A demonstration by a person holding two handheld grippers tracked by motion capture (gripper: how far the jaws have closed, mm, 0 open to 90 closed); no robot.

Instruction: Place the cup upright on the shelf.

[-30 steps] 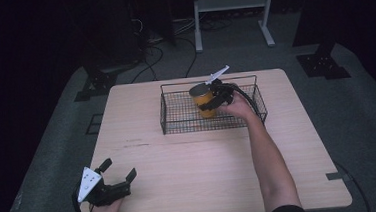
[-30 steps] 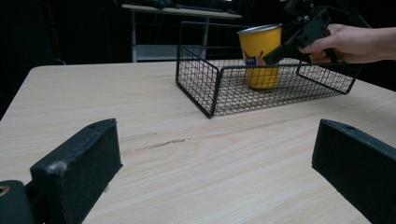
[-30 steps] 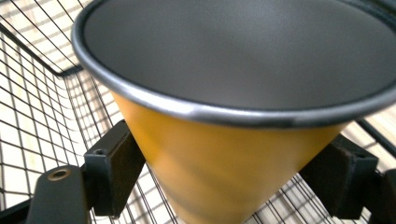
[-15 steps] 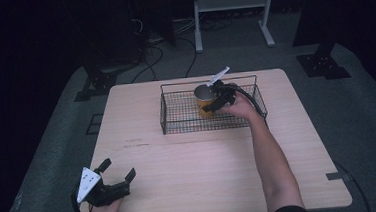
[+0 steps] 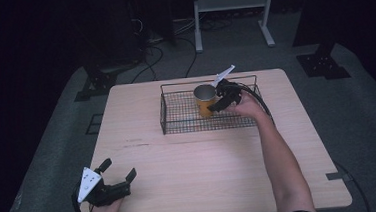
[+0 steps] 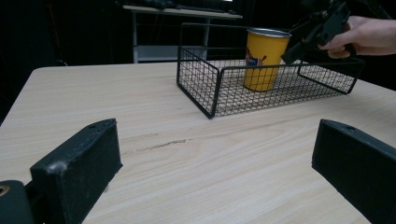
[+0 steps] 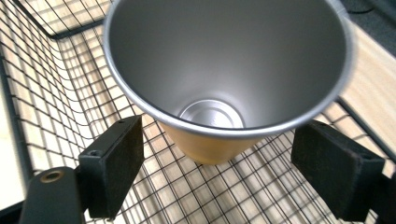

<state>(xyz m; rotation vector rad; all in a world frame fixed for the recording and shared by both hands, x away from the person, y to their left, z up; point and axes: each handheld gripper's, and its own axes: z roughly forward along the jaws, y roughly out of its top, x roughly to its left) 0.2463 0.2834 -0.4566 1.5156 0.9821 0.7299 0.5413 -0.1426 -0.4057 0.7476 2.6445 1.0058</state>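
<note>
A yellow metal cup stands upright in the middle of a black wire basket at the back of the wooden table. My right gripper is at the cup's right side, open. In the right gripper view its jaws flank the cup low down with a gap on both sides, above the basket mesh. My left gripper rests open at the table's front left corner, holding nothing. The left gripper view shows the cup in the basket and the right gripper beside it.
The light wooden table stretches bare between the basket and the front edge. Behind the table stand a white metal frame and black stand bases, with cables on the grey floor.
The cup was tilted in my right gripper over the basket. It now stands upright on the basket floor and the jaws have opened off it. The left gripper has stayed still.
</note>
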